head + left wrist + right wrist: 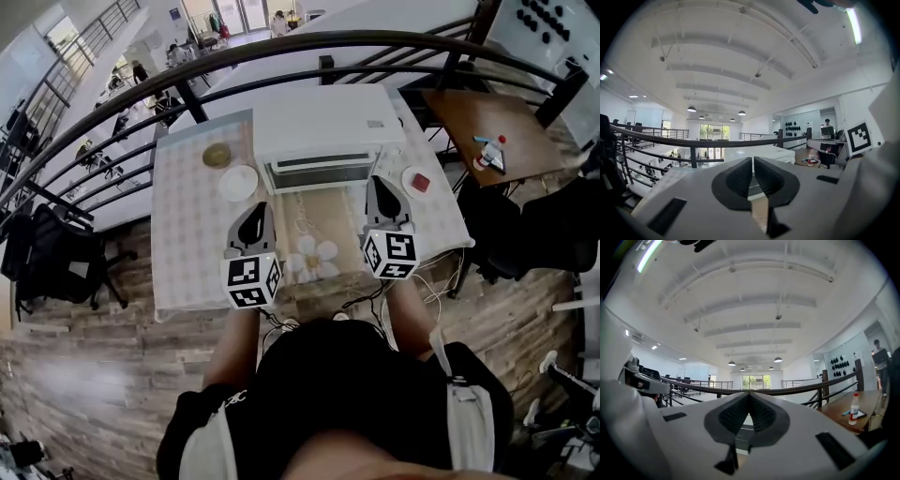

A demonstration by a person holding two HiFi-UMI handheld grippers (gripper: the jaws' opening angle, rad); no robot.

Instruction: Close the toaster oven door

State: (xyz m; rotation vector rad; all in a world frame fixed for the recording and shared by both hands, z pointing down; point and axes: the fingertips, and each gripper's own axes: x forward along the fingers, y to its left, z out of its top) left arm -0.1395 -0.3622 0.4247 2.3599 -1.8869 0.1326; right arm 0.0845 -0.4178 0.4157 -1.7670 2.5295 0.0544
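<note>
The white toaster oven [323,127] stands at the far middle of the table, and its dark glass door [319,172] faces me, looking upright against the body. My left gripper [257,208] hovers over the table in front of the oven's left corner, apart from it, with its jaws together and nothing between them. My right gripper [378,182] is just off the oven's right front corner, also shut and empty. In the left gripper view the closed jaws [753,161] point at the white oven [759,152]. The right gripper view shows its pads [749,397] meeting.
A bowl with brown contents [217,155] and a white dish [238,182] sit left of the oven. A small plate with a red item [416,181] sits to its right. A black railing [281,47] runs behind the table [187,253]. A wooden desk [487,131] stands far right.
</note>
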